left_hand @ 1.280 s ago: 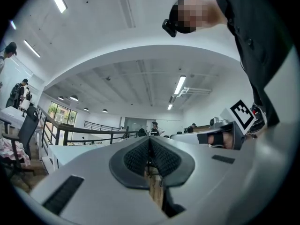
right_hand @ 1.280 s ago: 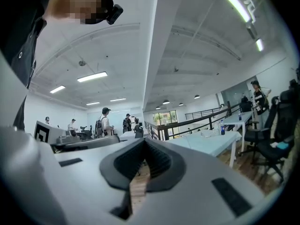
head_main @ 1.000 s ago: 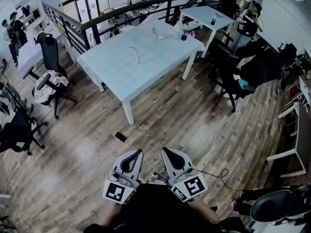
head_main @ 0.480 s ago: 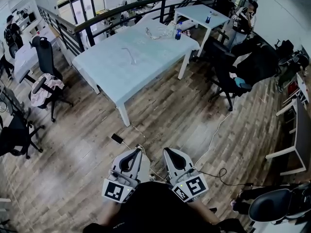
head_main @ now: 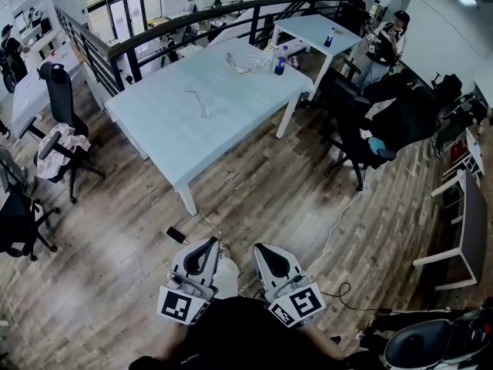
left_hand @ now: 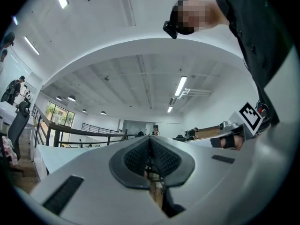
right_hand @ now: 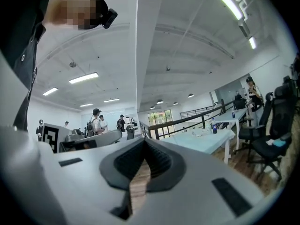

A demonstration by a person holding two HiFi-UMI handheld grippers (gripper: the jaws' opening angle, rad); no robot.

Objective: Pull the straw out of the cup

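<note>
Head view: thin white piece point(head_main: 198, 102), maybe the straw, lies flat mid-table point(head_main: 246, 102), long axis toward the table's far-end clutter point(head_main: 250, 58); cup too small to tell | Left gripper view: left gripper point(left_hand: 150, 142) jaws pressed together, nothing between | Right gripper view: right gripper point(right_hand: 144, 146) jaws likewise together, empty, short of the table

right tool point(right_hand: 144, 144) closed, empty, table point(right_hand: 205, 141) ahead

Straw point(head_main: 199, 102): thin, white, bent, lying flat and alone near the middle of the light blue surface point(head_main: 173, 141). Cup: too small to single out among the clear items point(head_main: 248, 60) at the surface's far end, well apart from the straw
</note>
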